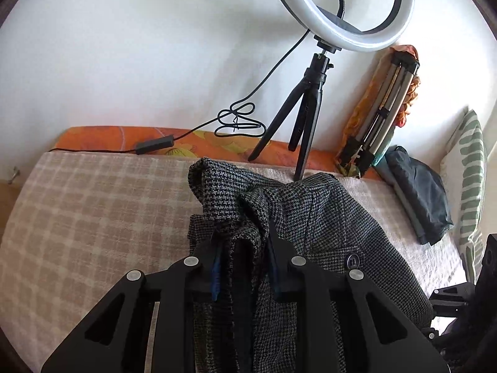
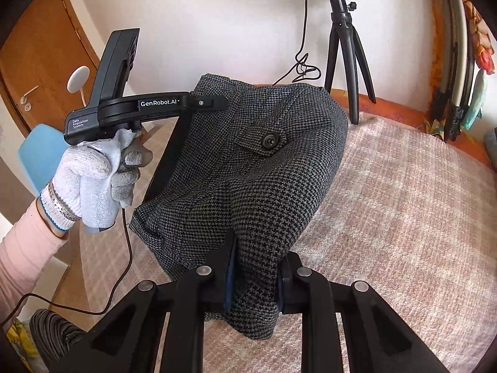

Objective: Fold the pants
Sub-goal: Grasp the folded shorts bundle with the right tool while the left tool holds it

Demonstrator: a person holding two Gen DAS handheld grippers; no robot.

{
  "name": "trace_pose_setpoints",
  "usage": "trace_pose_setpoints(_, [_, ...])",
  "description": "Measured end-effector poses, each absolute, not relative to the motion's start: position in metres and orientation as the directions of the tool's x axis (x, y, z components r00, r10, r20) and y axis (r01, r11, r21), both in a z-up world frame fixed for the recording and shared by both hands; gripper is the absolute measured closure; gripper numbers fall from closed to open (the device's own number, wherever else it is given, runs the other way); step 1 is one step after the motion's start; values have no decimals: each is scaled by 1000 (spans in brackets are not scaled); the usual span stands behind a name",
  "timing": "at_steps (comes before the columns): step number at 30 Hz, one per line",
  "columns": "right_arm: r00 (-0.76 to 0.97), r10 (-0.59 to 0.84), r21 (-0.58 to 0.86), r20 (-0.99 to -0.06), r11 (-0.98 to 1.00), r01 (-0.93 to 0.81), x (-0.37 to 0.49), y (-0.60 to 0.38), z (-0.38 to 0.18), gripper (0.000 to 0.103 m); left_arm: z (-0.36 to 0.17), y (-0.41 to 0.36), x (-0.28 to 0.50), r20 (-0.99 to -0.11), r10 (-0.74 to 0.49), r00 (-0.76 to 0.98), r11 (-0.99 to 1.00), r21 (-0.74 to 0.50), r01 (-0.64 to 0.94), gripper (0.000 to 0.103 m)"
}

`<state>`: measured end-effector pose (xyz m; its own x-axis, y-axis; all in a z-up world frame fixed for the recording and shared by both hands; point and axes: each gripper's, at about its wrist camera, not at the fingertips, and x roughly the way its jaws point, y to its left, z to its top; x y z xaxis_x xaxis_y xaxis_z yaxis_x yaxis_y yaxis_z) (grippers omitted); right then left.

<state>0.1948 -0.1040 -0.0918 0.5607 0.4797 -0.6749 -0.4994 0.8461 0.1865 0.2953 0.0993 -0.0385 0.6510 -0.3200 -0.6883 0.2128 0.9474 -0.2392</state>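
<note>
The pants (image 1: 313, 223) are grey houndstooth cloth with a dark button, bunched and lifted above the checked bed cover (image 1: 93, 217). My left gripper (image 1: 243, 248) is shut on a thick fold of the pants. My right gripper (image 2: 254, 267) is shut on another fold of the same pants (image 2: 267, 168), which hang between the two grippers. In the right wrist view the left gripper's body (image 2: 149, 105) shows at the left, held by a gloved hand (image 2: 93, 174), its fingers hidden in the cloth. The right gripper shows at the right edge of the left wrist view (image 1: 466, 298).
A ring light on a small black tripod (image 1: 298, 118) stands at the bed's far edge by the white wall, its cable (image 1: 239, 121) trailing left. A folded tripod (image 1: 379, 115), dark folded cloth (image 1: 419, 195) and striped pillow (image 1: 469, 168) lie at the right. A wooden door (image 2: 40, 71) is left.
</note>
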Motion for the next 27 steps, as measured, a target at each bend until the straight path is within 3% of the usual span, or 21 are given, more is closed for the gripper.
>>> trace_pose_setpoints(18, [654,415,100,-633,881,-462,148,-152,-45,87,11,48,265,-644,-397,654,918,-267,294,82])
trace_pose_setpoints(24, [627,382,155,-679,909,-386,140,-201,-59,87,-34,8,281,-684,-498,533,867,-404,293,82])
trace_pose_setpoints(27, [586,386,226,-713,917,-329,144,-229,-86,87,-68,-18,291,-734,-497,462,867,-401,296,82])
